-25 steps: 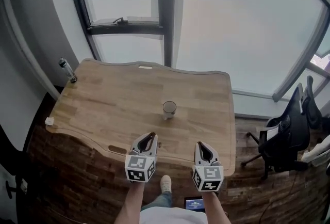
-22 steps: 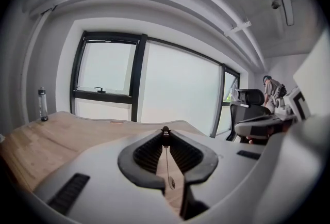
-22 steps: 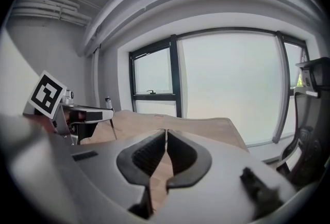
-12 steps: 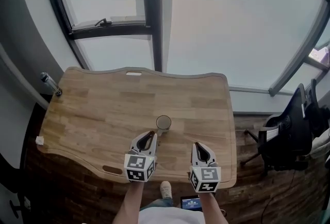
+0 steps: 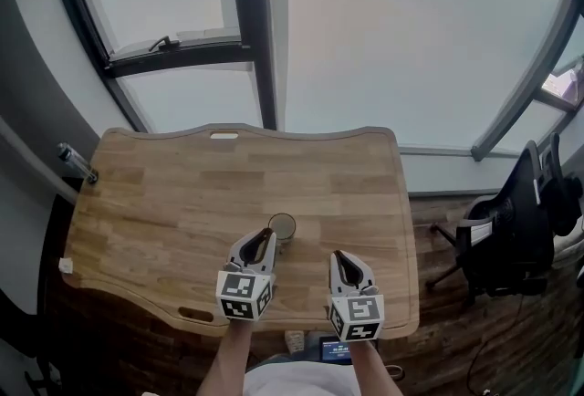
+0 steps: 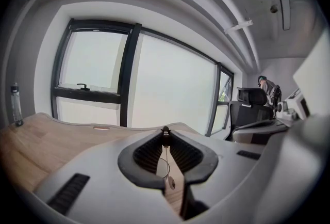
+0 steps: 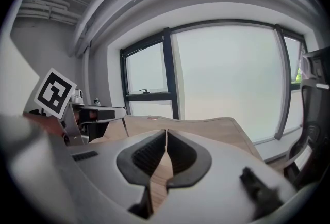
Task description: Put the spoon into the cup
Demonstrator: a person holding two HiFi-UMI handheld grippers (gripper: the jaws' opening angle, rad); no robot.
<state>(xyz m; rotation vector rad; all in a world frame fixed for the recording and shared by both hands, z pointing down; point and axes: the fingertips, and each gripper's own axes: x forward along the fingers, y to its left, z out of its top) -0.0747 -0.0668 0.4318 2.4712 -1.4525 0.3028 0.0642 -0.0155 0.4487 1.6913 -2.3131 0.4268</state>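
Observation:
A small glass cup stands upright near the middle of the wooden table. My left gripper hovers just in front of the cup, its tips almost at the rim. In the left gripper view its jaws are shut on the top end of a thin metal spoon, which hangs down between them. The right gripper view shows the same spoon dangling under the left gripper. My right gripper is further right above the table's near edge, its jaws shut with nothing between them.
A clear bottle stands at the table's far left corner, and a small white object lies at its left edge. A black office chair stands on the floor to the right. Tall windows rise behind the table.
Both grippers have moved forward over the table toward the cup. The left gripper's tips, earlier well short of the cup, are now right beside it. Both jaws stay as they were.

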